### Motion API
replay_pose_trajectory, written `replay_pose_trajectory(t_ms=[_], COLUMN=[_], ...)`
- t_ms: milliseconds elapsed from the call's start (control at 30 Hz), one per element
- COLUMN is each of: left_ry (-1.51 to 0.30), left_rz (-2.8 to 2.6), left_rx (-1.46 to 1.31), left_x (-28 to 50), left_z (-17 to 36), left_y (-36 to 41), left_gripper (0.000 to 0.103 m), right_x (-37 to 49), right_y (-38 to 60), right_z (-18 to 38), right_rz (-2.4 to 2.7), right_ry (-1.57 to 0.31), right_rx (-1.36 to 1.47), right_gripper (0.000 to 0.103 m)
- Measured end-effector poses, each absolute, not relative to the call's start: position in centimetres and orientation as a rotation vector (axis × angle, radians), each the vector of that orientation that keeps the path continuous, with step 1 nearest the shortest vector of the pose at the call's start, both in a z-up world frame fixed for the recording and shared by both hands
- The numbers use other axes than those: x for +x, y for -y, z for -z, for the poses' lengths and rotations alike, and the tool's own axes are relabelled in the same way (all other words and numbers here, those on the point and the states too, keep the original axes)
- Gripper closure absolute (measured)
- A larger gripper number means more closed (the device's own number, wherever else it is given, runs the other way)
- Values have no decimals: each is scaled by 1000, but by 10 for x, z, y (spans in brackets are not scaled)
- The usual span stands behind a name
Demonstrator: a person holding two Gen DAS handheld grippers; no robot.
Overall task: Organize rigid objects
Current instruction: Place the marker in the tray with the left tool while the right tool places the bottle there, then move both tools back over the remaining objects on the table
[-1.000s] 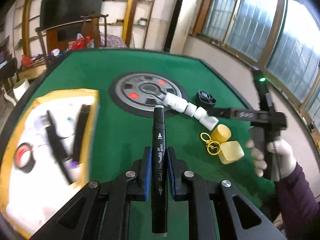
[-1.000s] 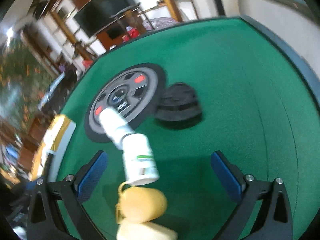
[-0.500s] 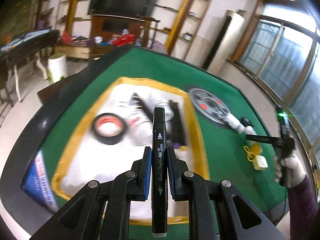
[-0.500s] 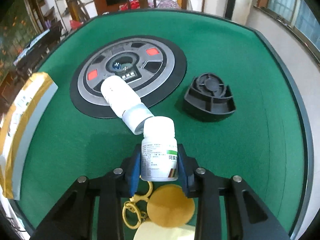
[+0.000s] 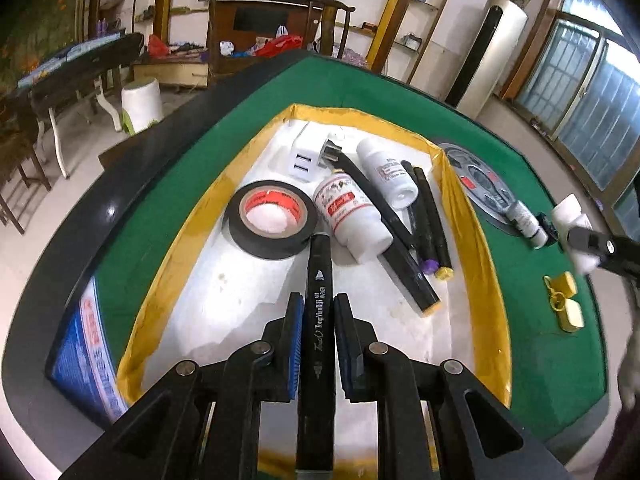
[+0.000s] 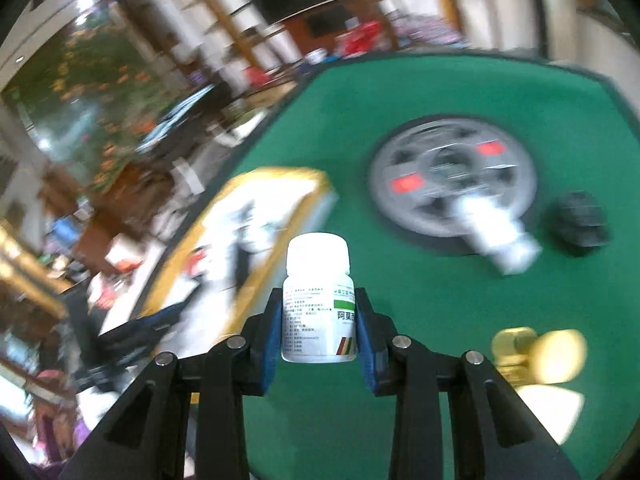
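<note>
Left gripper (image 5: 319, 322): clenched on a black marker (image 5: 317, 320), held lengthwise over the near end of the yellow-rimmed tray (image 5: 460, 200). Tray contents, near to far: black tape roll (image 5: 270, 219), two white bottles (image 5: 352, 212), black pens (image 5: 428, 220), white plug adapter (image 5: 306, 156). Right gripper (image 6: 319, 332): clamped around a white pill bottle (image 6: 319, 300), upright above the green table (image 6: 440, 300); beyond it, blurred, the tray's corner and a grey disc (image 6: 452, 180).
</note>
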State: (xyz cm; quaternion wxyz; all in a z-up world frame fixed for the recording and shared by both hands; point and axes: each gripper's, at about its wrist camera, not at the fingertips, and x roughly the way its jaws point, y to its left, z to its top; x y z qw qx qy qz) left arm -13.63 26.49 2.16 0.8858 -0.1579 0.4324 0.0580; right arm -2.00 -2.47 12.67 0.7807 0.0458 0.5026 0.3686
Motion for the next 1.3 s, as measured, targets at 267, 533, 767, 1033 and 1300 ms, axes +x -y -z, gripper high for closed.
replay_pose_trajectory(t_ms=[267, 533, 767, 1033, 1300], left_ry=[-861, -716, -700, -723, -775], left_rz=[-50, -154, -296, -388, -322], left_rx=[-425, -497, -390, -187, -1], left_x=[-146, -187, -191, -183, -163], left_z=[-27, -60, -72, -78, -79], left_y=[-278, -321, -312, -268, -197], left_gripper=[78, 45, 30, 22, 22], right_x=[-61, -83, -100, -101, -81], right_y=[-82, -131, -137, -77, 6], right_z=[-107, -74, -76, -108, -126], right_rz=[-940, -874, -822, -779, -630], right_ry=[-1184, -1206, -1119, -966, -887], right_rx=[-31, -240, -339, -170, -52], right_gripper=[71, 71, 59, 42, 41])
